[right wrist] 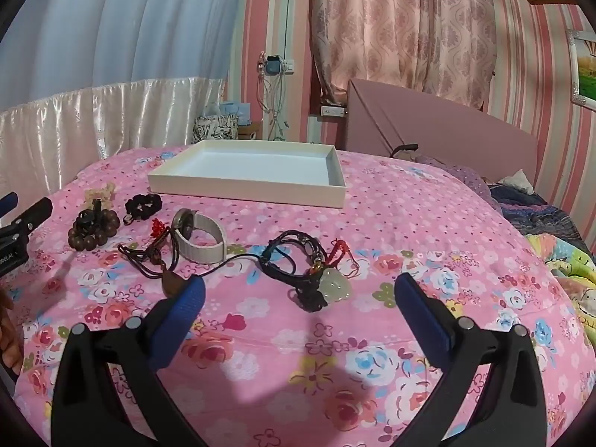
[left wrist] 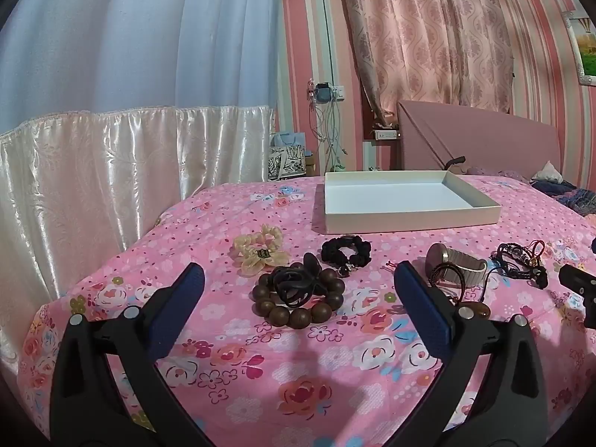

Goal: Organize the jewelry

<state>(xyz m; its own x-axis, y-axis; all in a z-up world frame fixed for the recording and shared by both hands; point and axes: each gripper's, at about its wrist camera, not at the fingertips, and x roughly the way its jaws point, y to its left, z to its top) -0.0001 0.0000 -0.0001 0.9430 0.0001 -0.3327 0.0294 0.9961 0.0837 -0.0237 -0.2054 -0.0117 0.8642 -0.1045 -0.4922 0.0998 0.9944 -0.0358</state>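
**Both jaws spread, nothing picked yet**

The left hand-held gripper (left wrist: 298, 290) is hovering spread and empty before the brown wooden bead bracelet (left wrist: 298, 300); the right hand-held gripper (right wrist: 298, 294) is gaping before the pale jade pendant on black cord (right wrist: 335, 285). Pinching one bead, not the tangle, seems wisest. Beyond, the shallow white cardboard tray (right wrist: 242, 188) is sitting empty on the pink floral bedspread (right wrist: 409, 231), beneath striped wallpaper.

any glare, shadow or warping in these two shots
Left wrist view: fisheye bends the white tray, satin bed skirt glares, soft shadows on the pink floral sheet. Right wrist view: same warping, dark corners, tray evenly lit.
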